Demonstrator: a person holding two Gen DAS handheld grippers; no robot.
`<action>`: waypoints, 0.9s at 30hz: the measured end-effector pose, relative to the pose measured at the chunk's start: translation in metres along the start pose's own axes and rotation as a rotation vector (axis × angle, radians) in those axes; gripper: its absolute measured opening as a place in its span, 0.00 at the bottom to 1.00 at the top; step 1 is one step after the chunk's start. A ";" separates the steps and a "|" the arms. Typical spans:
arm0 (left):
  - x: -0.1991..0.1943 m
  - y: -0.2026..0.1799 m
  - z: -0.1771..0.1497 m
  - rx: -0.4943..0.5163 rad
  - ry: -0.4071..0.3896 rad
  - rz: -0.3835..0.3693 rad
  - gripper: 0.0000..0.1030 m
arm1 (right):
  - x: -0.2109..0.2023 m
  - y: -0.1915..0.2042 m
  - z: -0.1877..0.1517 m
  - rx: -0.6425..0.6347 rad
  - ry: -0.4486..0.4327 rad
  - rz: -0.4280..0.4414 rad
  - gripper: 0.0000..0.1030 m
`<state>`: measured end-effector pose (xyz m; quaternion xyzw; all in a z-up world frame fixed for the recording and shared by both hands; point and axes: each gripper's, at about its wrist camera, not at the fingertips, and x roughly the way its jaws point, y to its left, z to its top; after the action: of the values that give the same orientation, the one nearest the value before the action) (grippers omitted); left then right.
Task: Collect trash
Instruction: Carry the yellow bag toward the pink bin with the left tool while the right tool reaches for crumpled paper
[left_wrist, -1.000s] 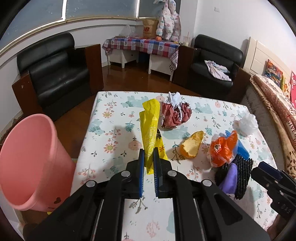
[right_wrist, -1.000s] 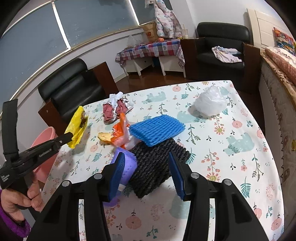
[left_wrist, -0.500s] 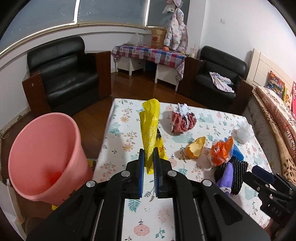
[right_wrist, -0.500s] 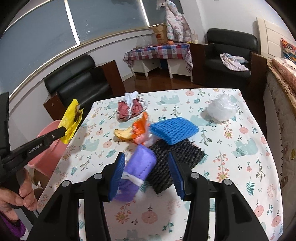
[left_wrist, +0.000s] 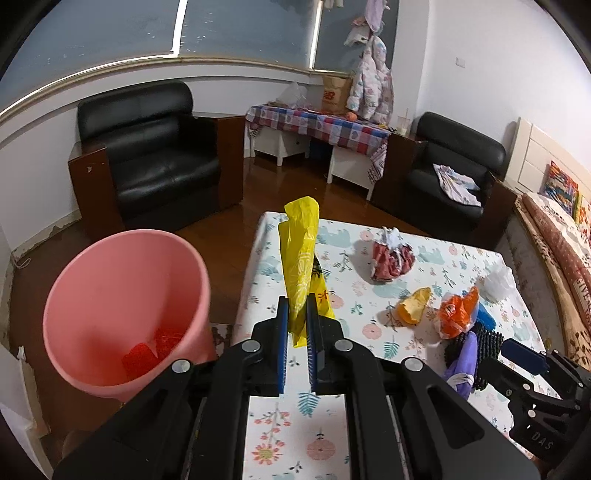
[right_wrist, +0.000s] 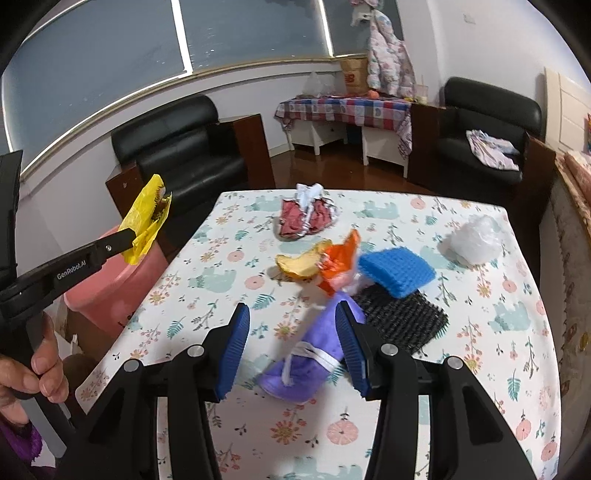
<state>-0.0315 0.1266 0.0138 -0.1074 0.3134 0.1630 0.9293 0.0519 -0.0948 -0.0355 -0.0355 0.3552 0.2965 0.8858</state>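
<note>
Crinkled yellow plastic bag (left_wrist: 300, 266) is hanging light and limp, pinched low | left tongs (left_wrist: 296, 325) are clamping it beside the pink plastic bucket (left_wrist: 122, 310) | right tongs (right_wrist: 291, 345) are gaping wide over the floral-cloth bench (right_wrist: 480, 332).

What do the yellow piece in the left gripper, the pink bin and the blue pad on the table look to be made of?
Yellow wrapper: thin glossy plastic film, judging by its creases and printing.
Pink bin: smooth moulded plastic with a matte sheen.
Blue pad: probably foam netting; its surface is ribbed and mesh-like.
</note>
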 end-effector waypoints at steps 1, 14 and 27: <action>-0.001 0.004 0.000 -0.007 -0.004 0.004 0.08 | 0.001 0.004 0.002 -0.010 -0.002 0.003 0.46; -0.010 0.054 -0.003 -0.083 -0.021 0.085 0.08 | 0.036 0.013 0.054 -0.005 -0.049 0.026 0.47; 0.006 0.090 -0.002 -0.146 0.018 0.147 0.08 | 0.148 0.031 0.099 0.016 0.068 0.017 0.50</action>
<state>-0.0611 0.2108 -0.0004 -0.1533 0.3161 0.2521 0.9017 0.1797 0.0324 -0.0534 -0.0353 0.3877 0.2996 0.8710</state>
